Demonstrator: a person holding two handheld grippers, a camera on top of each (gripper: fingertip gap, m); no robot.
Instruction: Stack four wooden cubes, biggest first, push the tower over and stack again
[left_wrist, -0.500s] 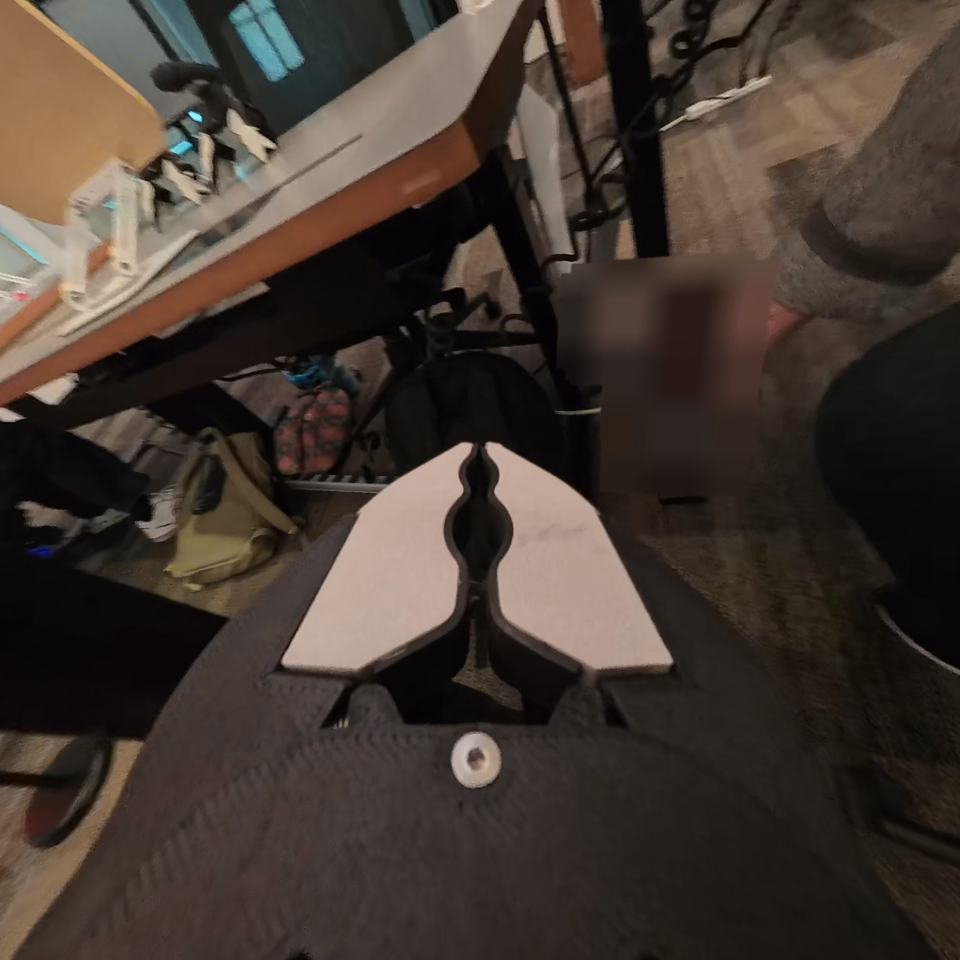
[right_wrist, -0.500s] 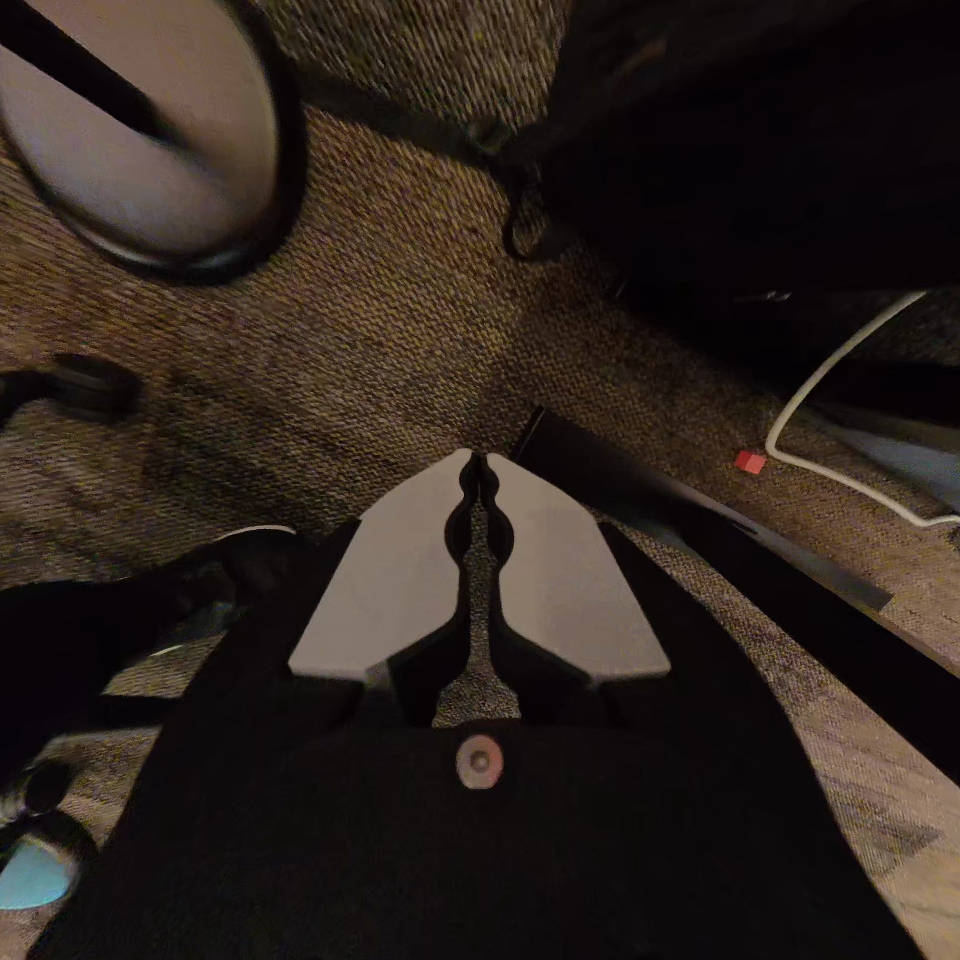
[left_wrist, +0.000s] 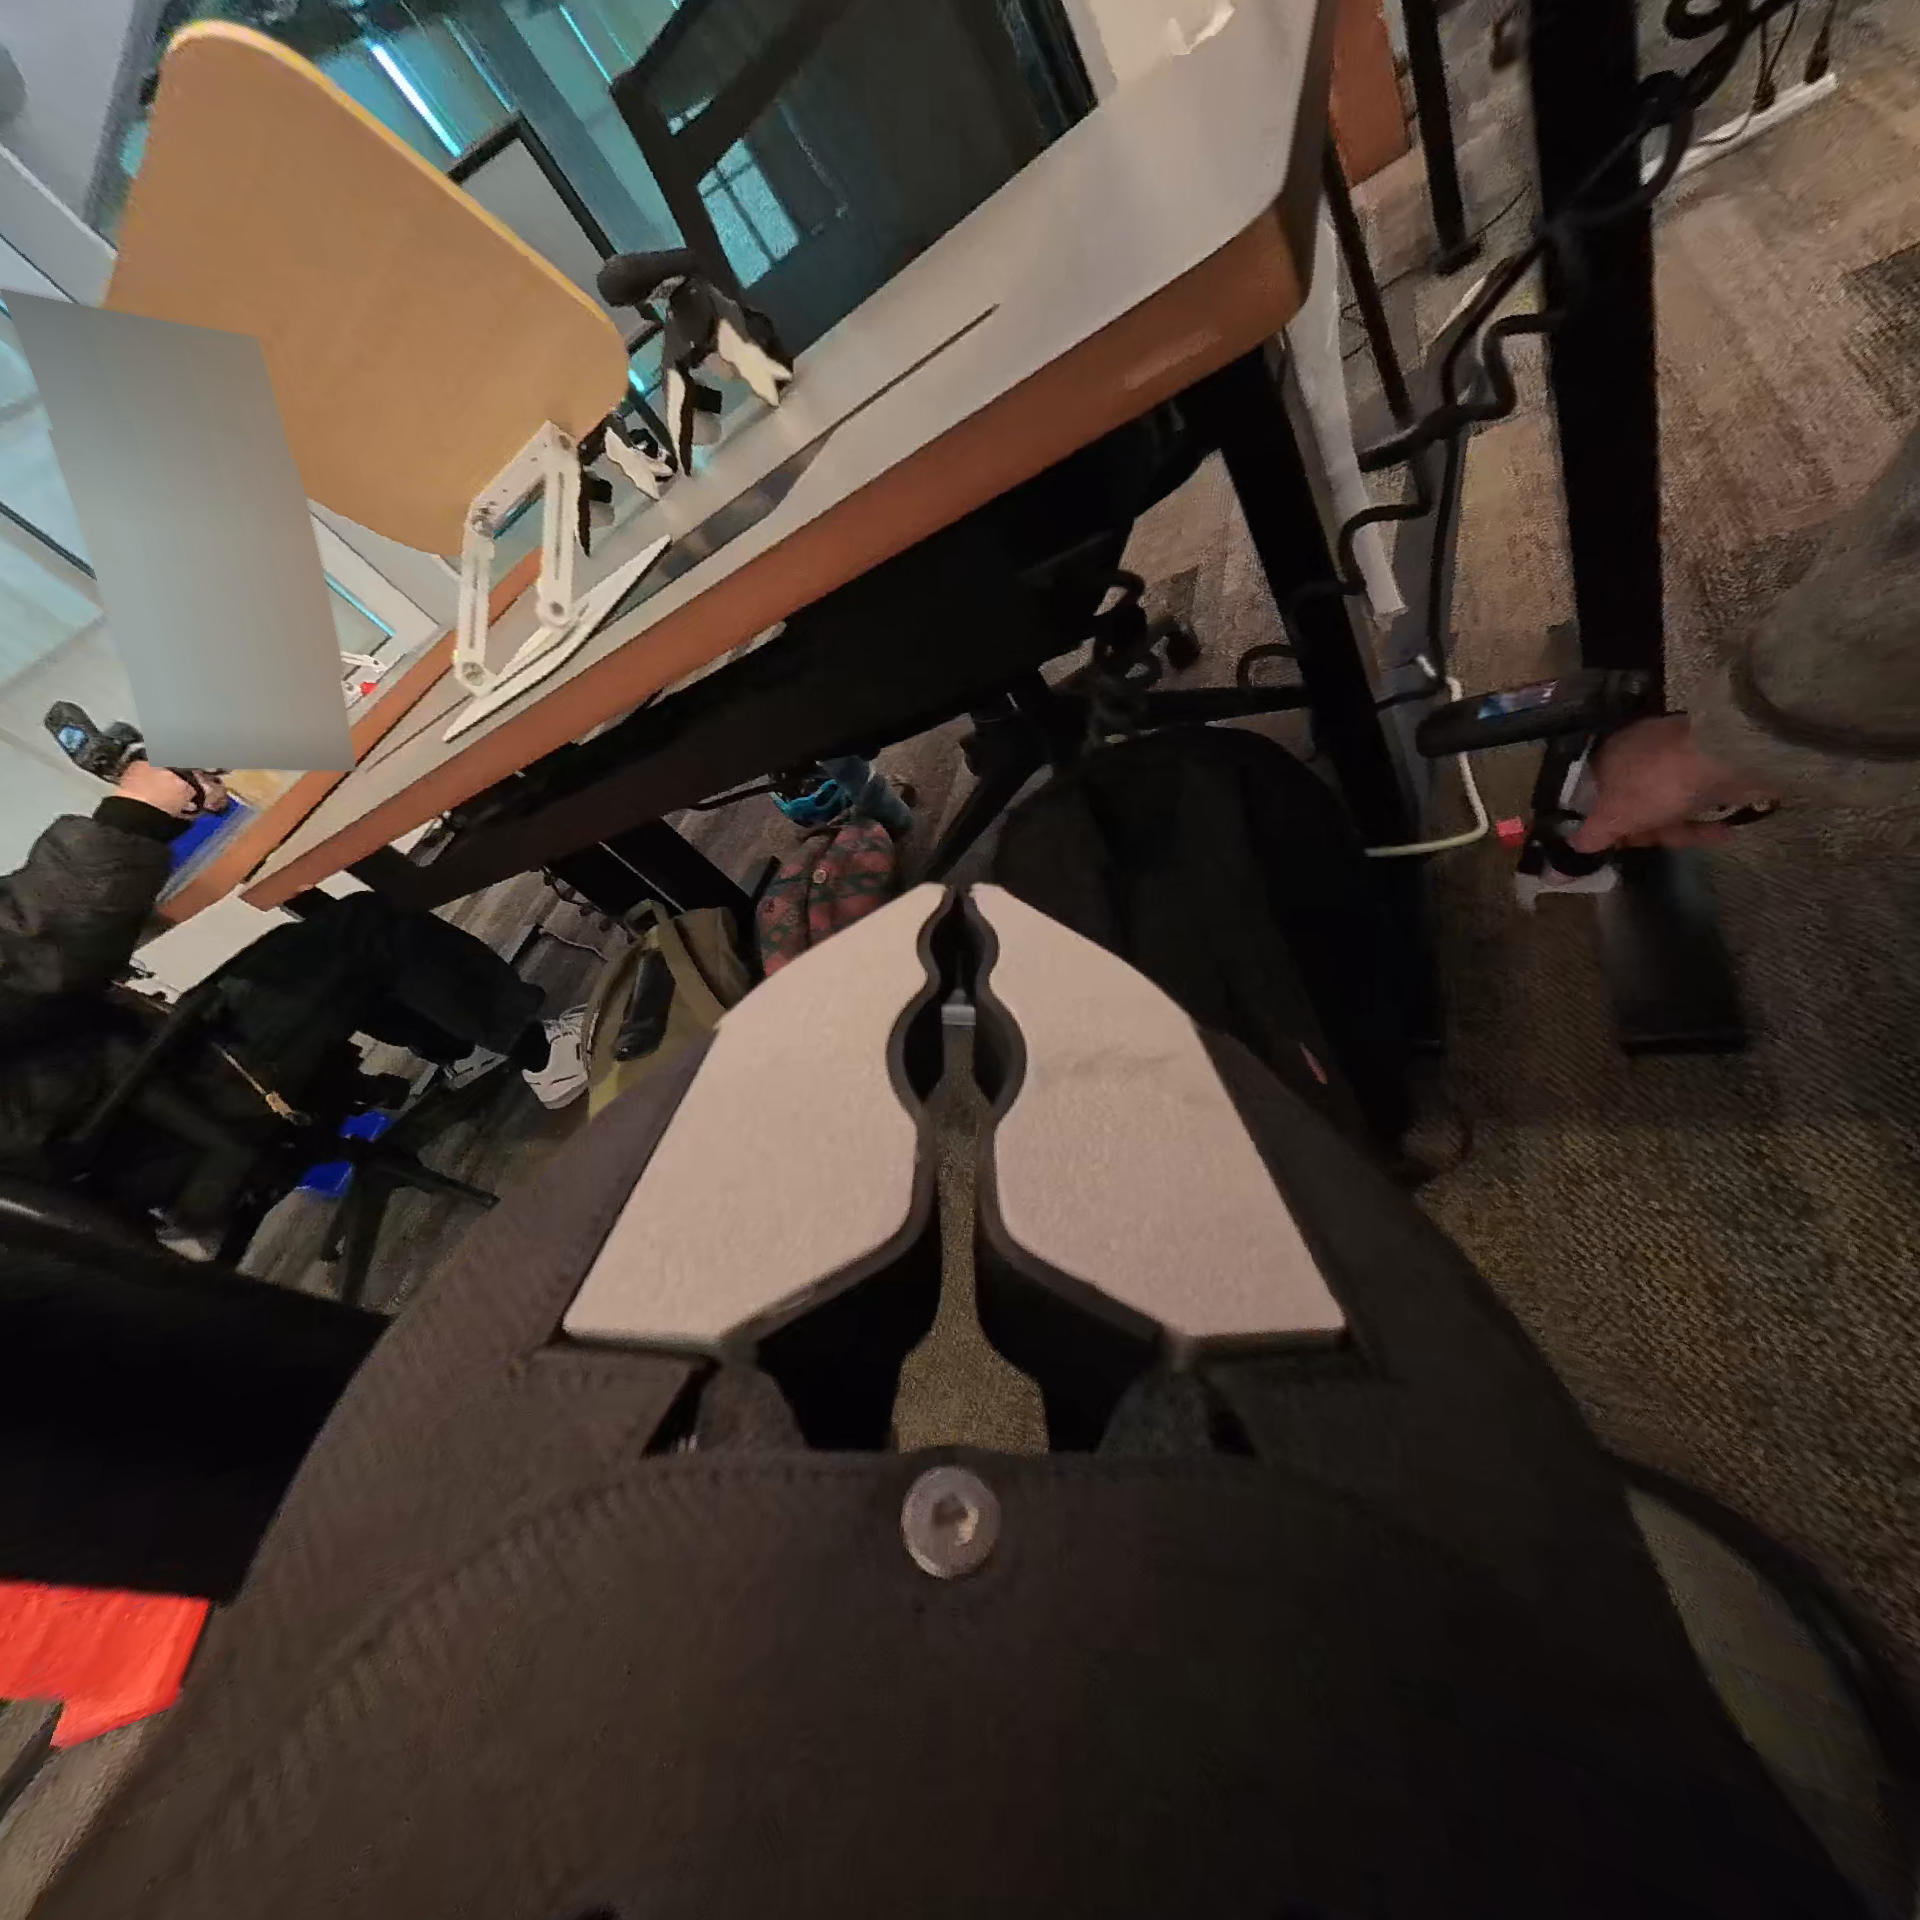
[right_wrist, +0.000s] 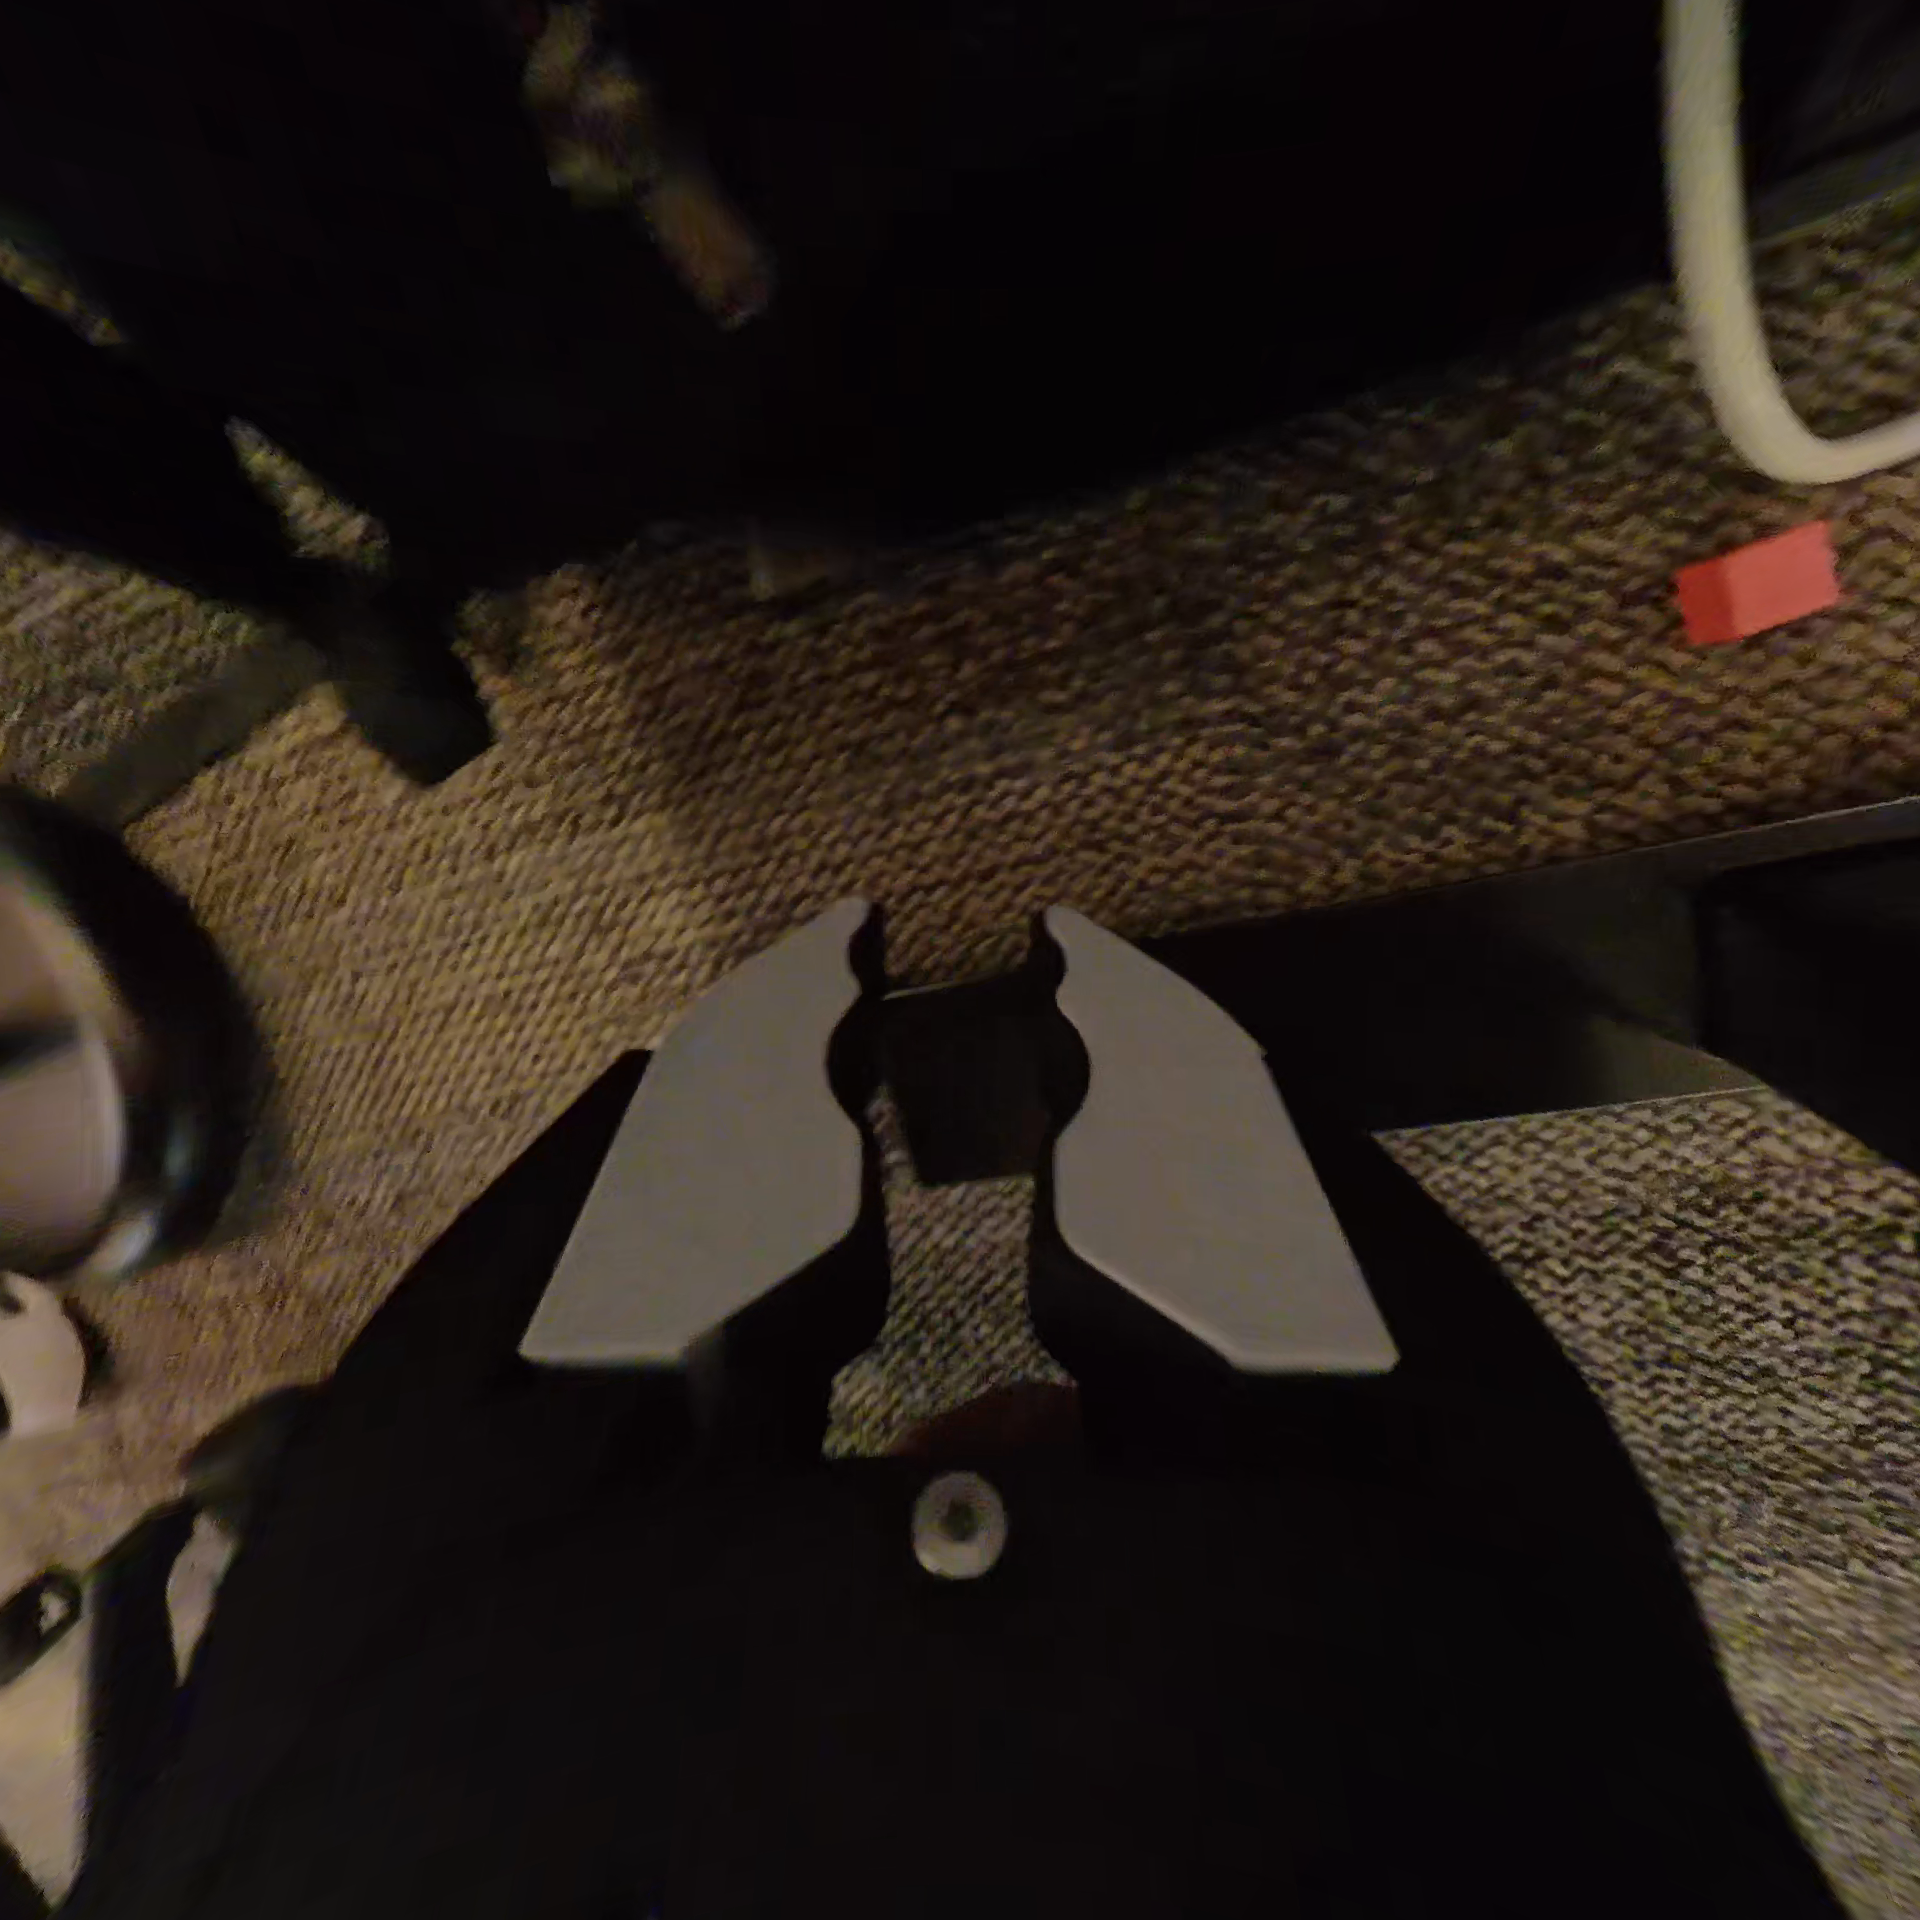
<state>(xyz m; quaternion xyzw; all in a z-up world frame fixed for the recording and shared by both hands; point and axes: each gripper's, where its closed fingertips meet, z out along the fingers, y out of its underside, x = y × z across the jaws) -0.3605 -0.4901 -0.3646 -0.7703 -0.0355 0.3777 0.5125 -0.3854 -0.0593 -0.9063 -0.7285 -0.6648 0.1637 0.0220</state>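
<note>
A small red cube (right_wrist: 1756, 595) lies on the carpet to the upper right of my right gripper (right_wrist: 958, 920), beside a white cable (right_wrist: 1714, 312). The right gripper is open and empty, low over the carpet, with its fingers above the end of a black table foot (right_wrist: 1455, 997). The same red cube (left_wrist: 1509, 828) shows far off in the left wrist view, next to a hand (left_wrist: 1652, 790) that holds the right gripper. My left gripper (left_wrist: 958, 902) is shut and empty, held in the air and pointing under a table (left_wrist: 1039, 436). No other cube is in view.
Black table legs (left_wrist: 1590, 416), cables and a dark backpack (left_wrist: 1195, 883) stand under the table. Bags (left_wrist: 831, 894) and a seated person (left_wrist: 83, 935) are to the left. A round chair base (right_wrist: 94, 1039) is left of the right gripper. A red patch (left_wrist: 94, 1652) is at lower left.
My right gripper has opened and moved closer to the carpet and the red cube. My left gripper stays shut and now points higher, showing more of the table top.
</note>
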